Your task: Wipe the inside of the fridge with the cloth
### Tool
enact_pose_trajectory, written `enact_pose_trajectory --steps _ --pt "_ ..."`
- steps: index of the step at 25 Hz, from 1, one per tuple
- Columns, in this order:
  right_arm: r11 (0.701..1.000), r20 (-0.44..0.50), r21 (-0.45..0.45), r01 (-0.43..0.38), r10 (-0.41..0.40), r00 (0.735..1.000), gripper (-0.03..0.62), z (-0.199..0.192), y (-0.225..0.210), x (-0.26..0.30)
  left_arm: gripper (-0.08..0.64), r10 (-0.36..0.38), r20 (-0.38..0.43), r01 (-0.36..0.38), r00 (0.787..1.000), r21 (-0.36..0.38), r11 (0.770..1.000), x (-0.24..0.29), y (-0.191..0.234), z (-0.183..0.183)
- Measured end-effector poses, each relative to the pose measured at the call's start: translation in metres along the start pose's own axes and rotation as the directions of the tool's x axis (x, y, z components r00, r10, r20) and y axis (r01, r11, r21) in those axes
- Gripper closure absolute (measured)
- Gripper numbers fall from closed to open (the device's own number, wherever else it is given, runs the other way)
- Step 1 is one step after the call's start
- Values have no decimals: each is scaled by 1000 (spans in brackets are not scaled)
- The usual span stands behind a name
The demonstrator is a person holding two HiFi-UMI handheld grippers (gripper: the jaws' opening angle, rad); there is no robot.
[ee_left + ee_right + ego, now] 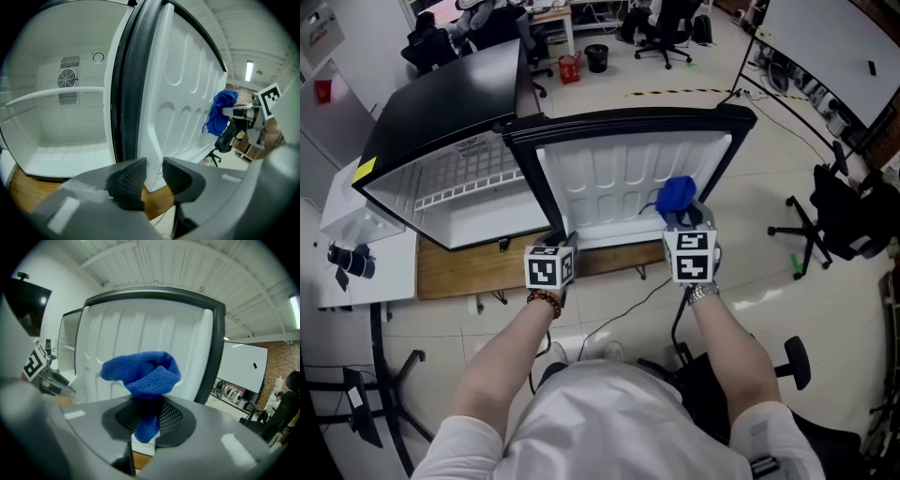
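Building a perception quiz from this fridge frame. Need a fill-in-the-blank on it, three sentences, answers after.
1. The right tongs are shut on a ___ cloth.
2. The left tongs clamp the edge of the fridge's ___.
3. The fridge rests on a ___ board.
Missing words: blue; door; wooden.

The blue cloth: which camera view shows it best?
The right gripper view: the cloth sits large in the middle, pinched in the jaws. The head view shows it small; the left gripper view shows it far off.
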State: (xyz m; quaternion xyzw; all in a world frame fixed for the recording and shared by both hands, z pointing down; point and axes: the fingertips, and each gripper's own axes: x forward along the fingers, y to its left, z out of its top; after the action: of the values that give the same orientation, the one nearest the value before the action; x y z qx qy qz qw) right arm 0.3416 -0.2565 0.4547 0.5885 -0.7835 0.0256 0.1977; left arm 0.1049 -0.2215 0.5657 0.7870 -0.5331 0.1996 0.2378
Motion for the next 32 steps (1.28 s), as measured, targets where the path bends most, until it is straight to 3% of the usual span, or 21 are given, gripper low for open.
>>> enact_pose_trajectory --steps 9,16,22,32 --pt "968 -18 -70 -241 241 970 526 -7 140 23 419 -87 -9 87 996 18 996 -6 -5 -7" --pt "936 -53 -102 -336 332 942 526 -13 201 47 414 -127 -3 126 992 86 988 -25 2 -7" --pt "930 -85 -101 -353 346 934 526 -22 224 64 414 -129 0 129 992 84 988 -38 18 -13" --pt "954 -92 -98 -283 274 957 526 -34 202 71 419 -130 23 127 991 95 987 -40 16 -9"
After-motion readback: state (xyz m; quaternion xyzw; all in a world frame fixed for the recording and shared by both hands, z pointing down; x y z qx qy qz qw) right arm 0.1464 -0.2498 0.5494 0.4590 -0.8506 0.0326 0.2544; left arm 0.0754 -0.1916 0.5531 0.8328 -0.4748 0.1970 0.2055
